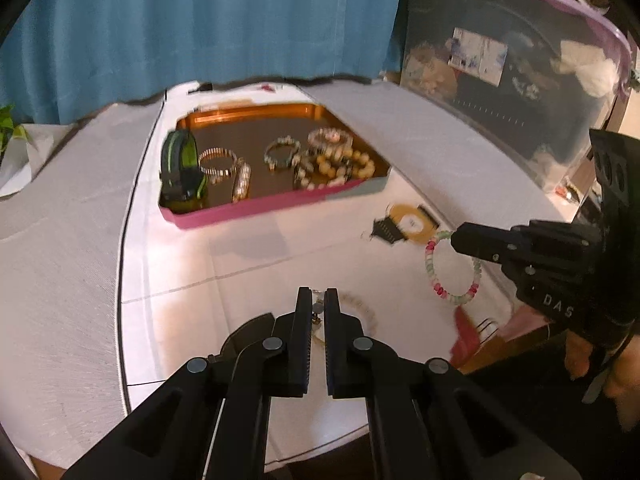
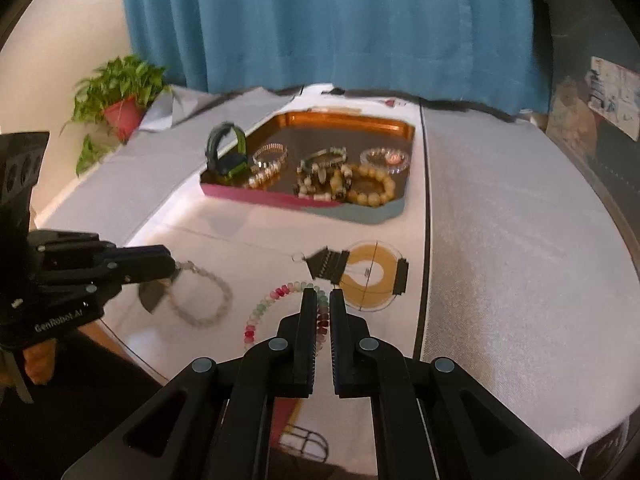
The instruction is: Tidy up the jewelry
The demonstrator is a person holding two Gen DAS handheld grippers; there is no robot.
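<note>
I'm clenching each hand-held gripper on a bracelet: left [image 1: 319, 294] on the pale bracelet [image 2: 208, 300], right [image 2: 320, 294] on the pink-green bracelet [image 2: 272, 304]; next, carrying both into the tray [image 2: 304, 200].

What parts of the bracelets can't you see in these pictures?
- Left wrist view: the pale bracelet is blurred and partly behind the left gripper.
- Right wrist view: the right gripper covers part of the pink and green bracelet.
- Both views: bracelets piled in the tray overlap.
</note>
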